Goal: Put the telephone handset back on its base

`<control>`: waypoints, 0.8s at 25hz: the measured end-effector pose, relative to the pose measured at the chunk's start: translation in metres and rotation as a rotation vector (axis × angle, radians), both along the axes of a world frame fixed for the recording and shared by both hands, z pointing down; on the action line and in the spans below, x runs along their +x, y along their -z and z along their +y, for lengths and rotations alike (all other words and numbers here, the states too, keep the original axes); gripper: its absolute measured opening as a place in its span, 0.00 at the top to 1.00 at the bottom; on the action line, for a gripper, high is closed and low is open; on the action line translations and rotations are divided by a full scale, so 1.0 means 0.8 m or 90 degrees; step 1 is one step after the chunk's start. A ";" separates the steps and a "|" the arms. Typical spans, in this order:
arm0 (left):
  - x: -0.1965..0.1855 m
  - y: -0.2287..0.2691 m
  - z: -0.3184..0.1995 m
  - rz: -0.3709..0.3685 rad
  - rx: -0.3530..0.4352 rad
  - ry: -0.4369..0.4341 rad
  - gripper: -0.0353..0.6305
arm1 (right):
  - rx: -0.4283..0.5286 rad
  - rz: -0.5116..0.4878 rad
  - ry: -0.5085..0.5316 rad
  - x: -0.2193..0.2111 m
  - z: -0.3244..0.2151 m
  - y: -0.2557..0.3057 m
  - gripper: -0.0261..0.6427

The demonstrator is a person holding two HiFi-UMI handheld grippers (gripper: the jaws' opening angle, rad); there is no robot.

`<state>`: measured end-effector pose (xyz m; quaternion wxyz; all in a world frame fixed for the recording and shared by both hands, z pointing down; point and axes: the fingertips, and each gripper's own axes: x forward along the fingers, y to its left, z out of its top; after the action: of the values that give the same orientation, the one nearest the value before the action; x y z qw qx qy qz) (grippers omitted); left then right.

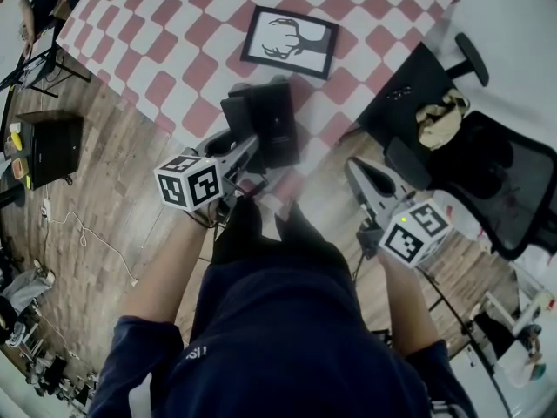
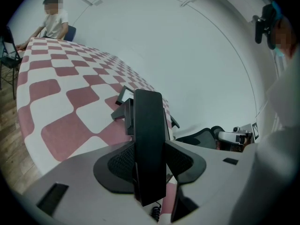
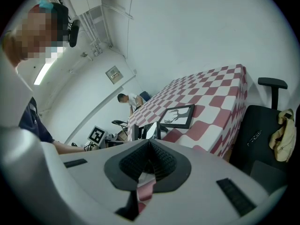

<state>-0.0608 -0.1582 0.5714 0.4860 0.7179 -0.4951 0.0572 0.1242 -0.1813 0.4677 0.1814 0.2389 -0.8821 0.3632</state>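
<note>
My left gripper (image 1: 252,144) is shut on the black telephone handset (image 1: 277,122), which stands upright between the jaws (image 2: 149,144) with its coiled cord (image 2: 155,213) hanging below. The black base (image 2: 123,112) sits just beyond it, near the edge of the red-and-white checked table (image 1: 174,50). Whether the handset touches the base I cannot tell. My right gripper (image 1: 355,171) hangs off the table edge to the right, shut with nothing in it (image 3: 149,145).
A framed deer picture (image 1: 290,42) lies on the table behind the phone. A black office chair (image 1: 487,172) with a beige cloth (image 1: 439,118) stands to the right. A black box (image 1: 52,146) sits on the wooden floor at left. A person (image 2: 54,20) sits at the table's far end.
</note>
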 end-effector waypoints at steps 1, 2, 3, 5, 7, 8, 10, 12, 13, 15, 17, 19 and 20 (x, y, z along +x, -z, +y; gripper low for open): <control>0.000 -0.002 0.000 0.001 -0.003 0.004 0.62 | -0.001 0.000 0.002 0.000 0.000 -0.001 0.94; 0.000 -0.004 0.000 0.003 -0.006 0.008 0.62 | -0.003 0.000 0.004 0.000 0.001 -0.002 0.94; 0.000 -0.005 -0.001 0.004 -0.008 0.011 0.62 | -0.005 0.000 0.005 -0.001 0.002 -0.003 0.94; -0.001 -0.007 -0.002 0.004 -0.012 0.016 0.62 | -0.006 0.001 0.006 -0.001 0.002 -0.004 0.94; 0.000 -0.009 -0.004 0.002 -0.016 0.017 0.62 | -0.006 0.003 0.007 -0.001 0.002 -0.005 0.94; 0.000 -0.011 -0.005 0.001 -0.018 0.018 0.62 | -0.006 0.004 0.006 -0.001 0.002 -0.005 0.94; 0.001 -0.014 -0.007 -0.002 -0.025 0.020 0.62 | -0.006 0.006 0.006 -0.001 0.001 -0.005 0.94; 0.001 -0.017 -0.009 -0.004 -0.032 0.022 0.62 | -0.005 0.007 0.006 -0.001 0.001 -0.006 0.94; 0.001 -0.018 -0.009 -0.005 -0.034 0.023 0.62 | -0.005 0.008 0.006 -0.001 0.001 -0.006 0.94; 0.001 -0.020 -0.010 -0.010 -0.035 0.025 0.62 | -0.008 0.008 0.008 -0.002 0.002 -0.007 0.94; 0.000 -0.021 -0.010 -0.013 -0.035 0.027 0.62 | -0.010 0.008 0.008 -0.002 0.002 -0.008 0.94; 0.001 -0.021 -0.010 -0.012 -0.031 0.027 0.62 | -0.008 0.011 0.007 -0.004 0.001 -0.007 0.94; 0.002 -0.021 -0.011 -0.010 -0.029 0.025 0.62 | -0.007 0.012 0.007 -0.005 0.001 -0.007 0.94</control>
<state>-0.0595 -0.1668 0.5880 0.4992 0.6965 -0.5114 0.0647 0.1202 -0.1808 0.4735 0.1931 0.2367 -0.8795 0.3650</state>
